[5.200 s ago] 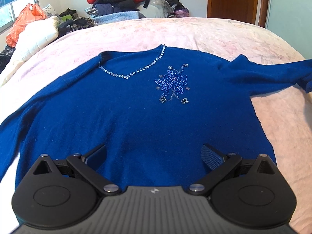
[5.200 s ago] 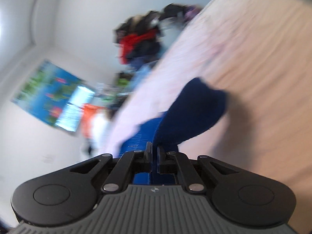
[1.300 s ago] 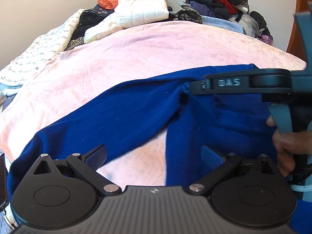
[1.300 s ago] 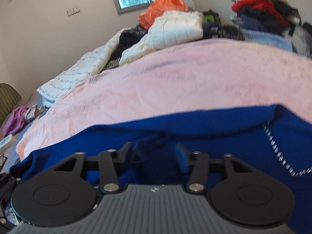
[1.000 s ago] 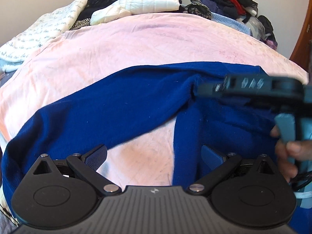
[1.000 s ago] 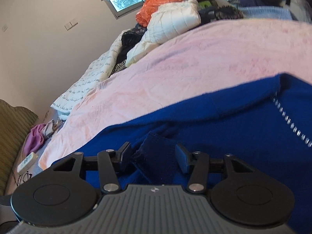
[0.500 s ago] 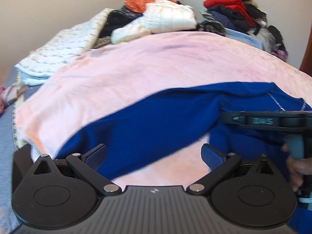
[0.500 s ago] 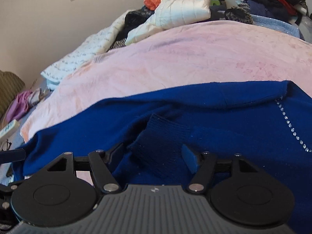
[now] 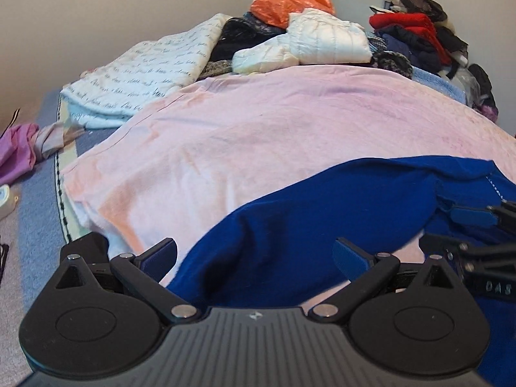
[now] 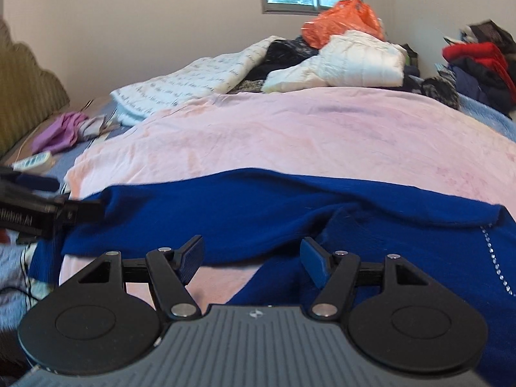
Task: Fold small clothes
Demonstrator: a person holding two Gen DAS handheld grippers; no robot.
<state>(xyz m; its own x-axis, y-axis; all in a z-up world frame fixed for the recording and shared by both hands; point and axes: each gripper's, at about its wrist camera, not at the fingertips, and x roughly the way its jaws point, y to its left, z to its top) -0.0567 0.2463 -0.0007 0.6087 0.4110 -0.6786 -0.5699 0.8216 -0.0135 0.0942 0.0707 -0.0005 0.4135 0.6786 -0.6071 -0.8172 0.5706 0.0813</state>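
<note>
blue knit sweater (image 10: 371,225) spread on a pink bed cover (image 9: 274,135), both grippers over it with their pads spread

going left to right: a purple cloth (image 9: 16,148) lies at the bed's left edge; beside it a white printed quilt (image 9: 154,67); behind, an orange bag (image 9: 290,0) on a white padded jacket (image 9: 316,45); at far right a red and dark clothes heap (image 9: 416,29); the sweater lies on the near part of the cover, one sleeve (image 10: 167,213) stretched out to the left; the left gripper (image 9: 254,254) hangs over that sleeve's end, fingers wide, holding nothing; the right gripper (image 10: 251,254) is over the underarm area, fingers apart, gripping nothing; a beaded neckline (image 10: 496,258) shows at right.
</note>
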